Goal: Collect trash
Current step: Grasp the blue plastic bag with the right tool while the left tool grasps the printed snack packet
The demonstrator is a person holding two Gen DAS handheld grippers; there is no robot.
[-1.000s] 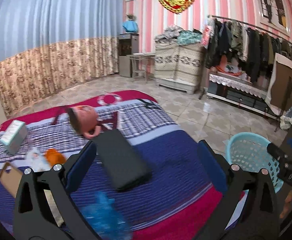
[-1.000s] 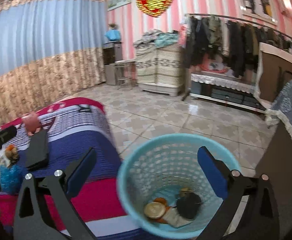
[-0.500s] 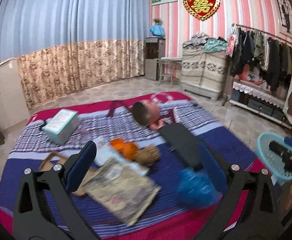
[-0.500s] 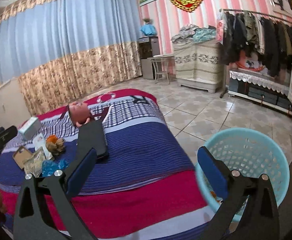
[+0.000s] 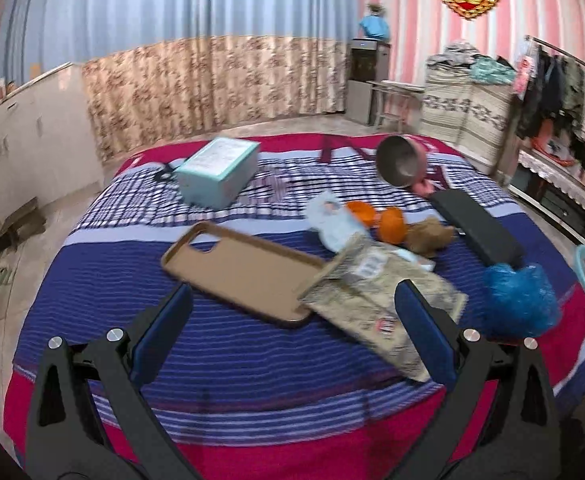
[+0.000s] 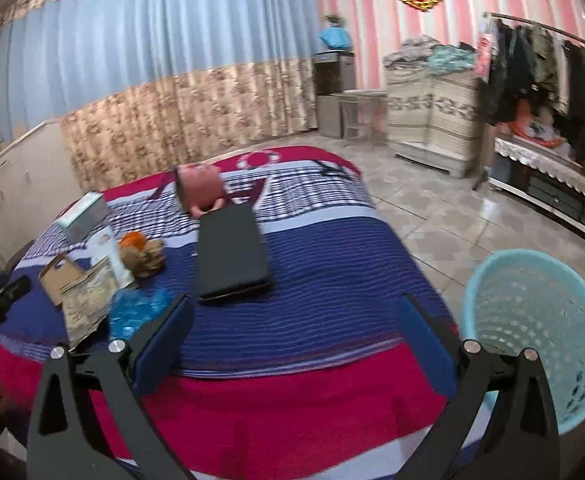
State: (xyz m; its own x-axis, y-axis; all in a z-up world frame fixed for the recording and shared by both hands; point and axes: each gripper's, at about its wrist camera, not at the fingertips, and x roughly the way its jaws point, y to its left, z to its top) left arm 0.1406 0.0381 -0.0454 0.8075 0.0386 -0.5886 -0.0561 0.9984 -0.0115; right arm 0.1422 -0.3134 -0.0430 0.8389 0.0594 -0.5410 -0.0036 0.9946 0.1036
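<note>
Swung since the earlier frames: left gripper (image 5: 292, 312) off the basket side and onto the littered end of the bed; right gripper (image 6: 292, 324) off the basket mouth and onto the bedspread.

Left jaws: wide apart, holding nothing. Ahead and between them, tan phone case (image 5: 240, 270). Just inside the right-hand jaw, crumpled paper packet (image 5: 376, 300), overlapping the case. Beyond, orange peel (image 5: 388, 224), brown scrap (image 5: 428, 236) and pale wrapper (image 5: 334, 224), clustered and touching. Outside the right-hand jaw, blue plastic wad (image 5: 518, 300).

Right jaws: wide apart, empty. Black case (image 6: 230, 252) ahead, toward the left-hand jaw. Light-blue basket (image 6: 532, 320) outside the right-hand jaw, on the floor beside the bed; contents not visible now.

Also on the bed: teal box (image 5: 218, 172), pink bowl (image 5: 400, 160). Probably not trash.

Progress, as judged: mid-task. Several loose pieces uncollected, nothing in hand. Likely next: pickup at the paper packet or blue wad, then carry to the basket.
</note>
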